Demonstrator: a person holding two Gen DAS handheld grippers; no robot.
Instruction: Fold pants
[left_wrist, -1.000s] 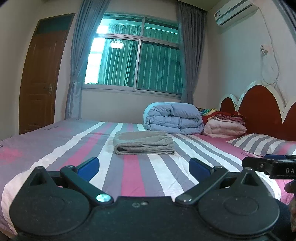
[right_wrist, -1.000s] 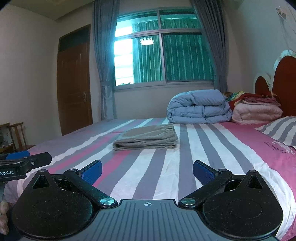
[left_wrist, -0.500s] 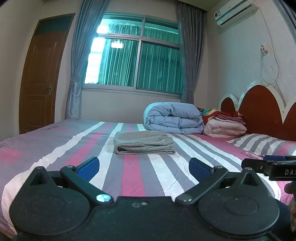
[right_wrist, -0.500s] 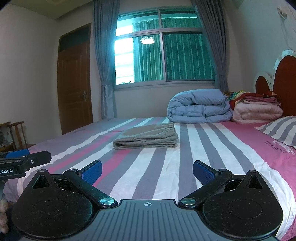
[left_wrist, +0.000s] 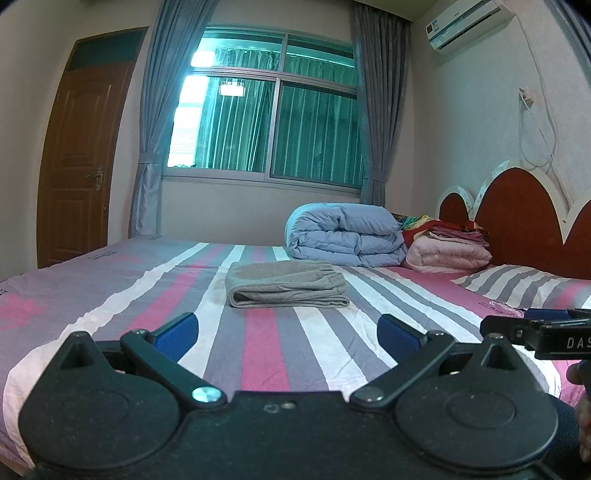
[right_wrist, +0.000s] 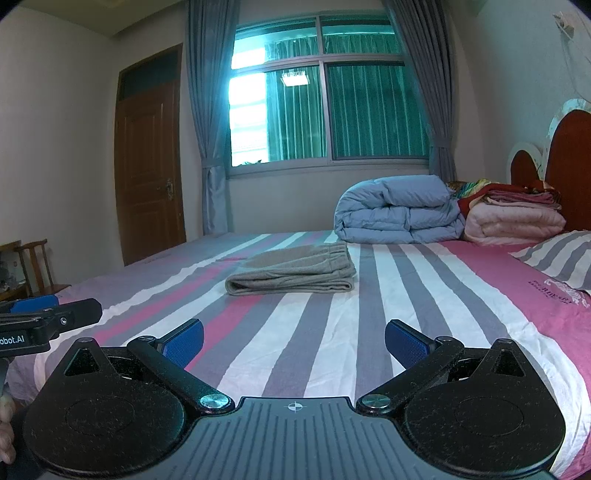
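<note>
Left wrist view: left tool (left_wrist: 288, 328) is held wide, empty, at bed (left_wrist: 110, 280) edge. Folded grey pants (left_wrist: 286, 284) are seen mid-bed, w/ bare sheet between.

Right wrist view: right tool (right_wrist: 294, 339) is spread wide, empty. Pants (right_wrist: 295, 273) lie ahead, near blue duvet (right_wrist: 397, 210).

Grey-beige pants (left_wrist: 286, 284), neatly folded, flat on striped bed (left_wrist: 258, 339).
</note>
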